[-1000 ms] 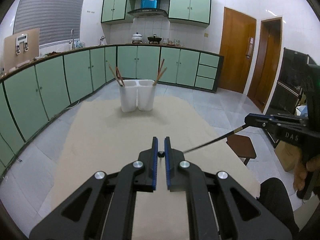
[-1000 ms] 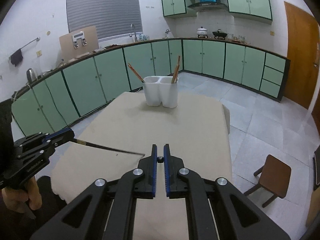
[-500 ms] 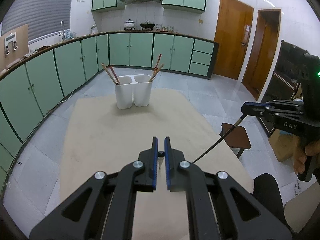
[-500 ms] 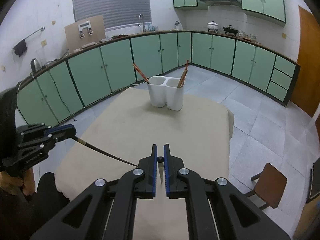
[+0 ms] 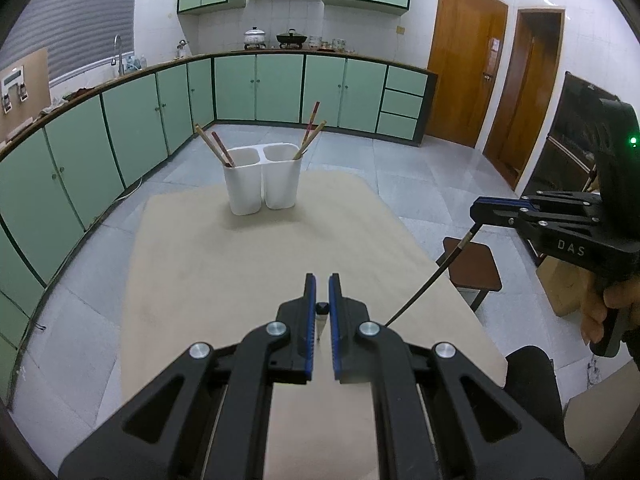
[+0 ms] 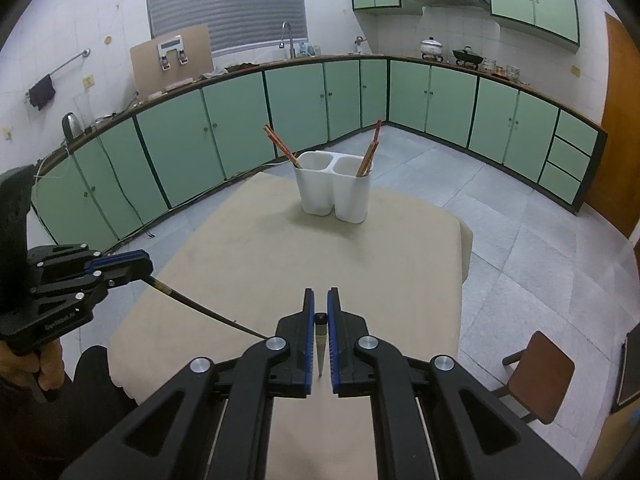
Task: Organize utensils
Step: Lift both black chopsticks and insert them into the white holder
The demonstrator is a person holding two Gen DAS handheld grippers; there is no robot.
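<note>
- Both grippers have risen since the earlier frames: the beige tabletop (image 5: 248,264) sits lower in each view, and each black chopstick now hangs steeper, its tip clear of the surface.
- Left gripper (image 5: 322,312): jaws nearly together, clamped on the thick end of a black chopstick (image 5: 321,322). In the left wrist view this stick appears end-on between the blue pads, tapered tip pointing down toward the bottom of the frame.
- Right gripper (image 6: 321,316): jaws likewise narrow, clamped on a second black chopstick (image 6: 320,344), seen end-on, tip down toward the bottom of the frame.
- Cross view, left wrist camera: the right gripper (image 5: 480,210) stands at the right edge, gripped by a hand (image 5: 600,312). Its chopstick (image 5: 432,276) has its long axis on a diagonal, from the jaws at upper right down to the tip at lower left, over the table's right edge.
- Cross view, right wrist camera: the left gripper (image 6: 140,270) stands at the left edge. Its chopstick (image 6: 208,312) runs from the jaws at upper left down to lower right, where the right gripper's body hides its tip.
- Brown stool (image 6: 540,372): on the floor beside the table, lower right of the right wrist view.
- White two-compartment holder (image 5: 262,184): upright at the far end of the table, upper centre of the frame. Brown chopsticks (image 5: 216,150) lean left out of its left compartment; two more (image 5: 310,134) lean right out of its right compartment.
- Green cabinets (image 5: 280,84): along the far wall.
</note>
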